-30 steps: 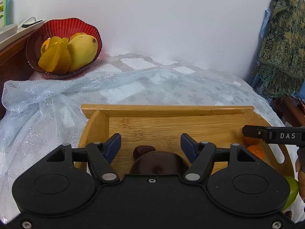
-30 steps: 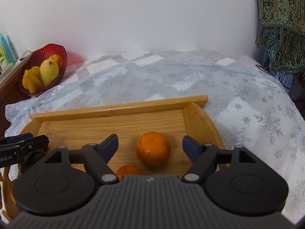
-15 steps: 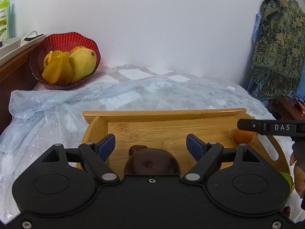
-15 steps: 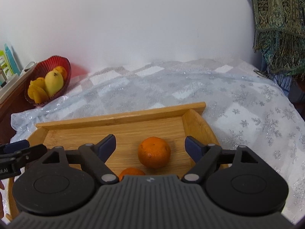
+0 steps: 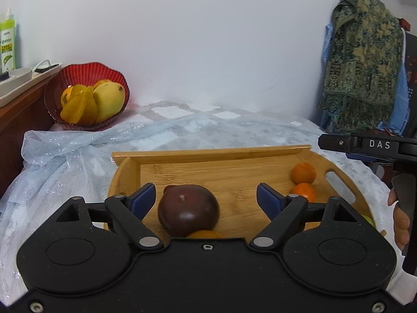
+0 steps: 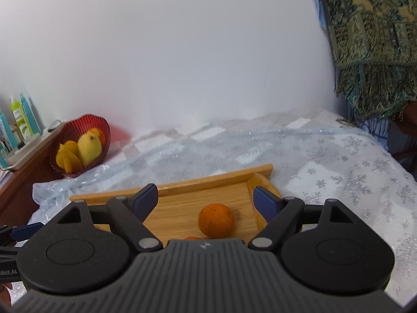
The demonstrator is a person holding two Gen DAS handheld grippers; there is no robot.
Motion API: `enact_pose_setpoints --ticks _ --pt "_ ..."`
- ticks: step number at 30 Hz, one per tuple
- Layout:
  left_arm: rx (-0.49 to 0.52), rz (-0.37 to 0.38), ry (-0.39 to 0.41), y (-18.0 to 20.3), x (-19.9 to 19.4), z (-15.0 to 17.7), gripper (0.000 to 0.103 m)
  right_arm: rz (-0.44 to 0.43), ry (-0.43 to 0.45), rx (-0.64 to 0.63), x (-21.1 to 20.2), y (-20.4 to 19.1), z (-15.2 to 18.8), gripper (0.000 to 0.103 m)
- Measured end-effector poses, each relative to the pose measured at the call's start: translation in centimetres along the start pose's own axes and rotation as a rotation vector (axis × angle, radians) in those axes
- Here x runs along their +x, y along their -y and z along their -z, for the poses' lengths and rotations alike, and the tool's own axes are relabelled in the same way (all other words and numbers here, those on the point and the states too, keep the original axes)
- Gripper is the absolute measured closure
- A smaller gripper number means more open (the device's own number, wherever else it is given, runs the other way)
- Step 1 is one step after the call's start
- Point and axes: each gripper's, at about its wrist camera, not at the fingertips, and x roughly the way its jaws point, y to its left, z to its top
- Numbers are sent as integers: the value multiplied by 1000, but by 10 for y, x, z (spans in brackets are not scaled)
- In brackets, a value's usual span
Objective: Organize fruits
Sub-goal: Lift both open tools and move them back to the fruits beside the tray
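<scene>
A wooden tray (image 5: 224, 174) lies on the cloth-covered table. In the left wrist view a dark purple fruit (image 5: 188, 210) sits in the tray between the fingers of my open left gripper (image 5: 206, 199), not clamped; an orange fruit (image 5: 204, 234) peeks out below it. Two oranges (image 5: 303, 173) lie at the tray's right end. My right gripper (image 6: 206, 199) is open above the tray (image 6: 182, 203), with an orange (image 6: 215, 220) between its fingers, untouched. A red bowl (image 5: 87, 95) holds a mango and starfruit.
The right gripper's body (image 5: 370, 146) and a hand show at the left view's right edge. A wooden side cabinet (image 5: 18, 109) with bottles and a white tray stands at the left. A patterned cloth (image 5: 365, 65) hangs at the right. A green fruit (image 5: 368, 220) peeks near the tray's right end.
Both grippers have risen and pulled back from the tray; the views tilt up. The purple fruit and the oranges now show more fully.
</scene>
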Motion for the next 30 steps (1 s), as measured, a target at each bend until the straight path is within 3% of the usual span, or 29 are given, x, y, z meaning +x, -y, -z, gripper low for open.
enact_pose_setpoints --ticks 8,16,30 --pt "53 37 20 24 -28 26 16 44 141 -81 -49 -1 16 10" --pt "114 12 56 45 -51 57 13 95 205 -126 -88 3 48 5" --pt "95 27 48 59 -78 109 11 116 194 -185 -126 7 108 0"
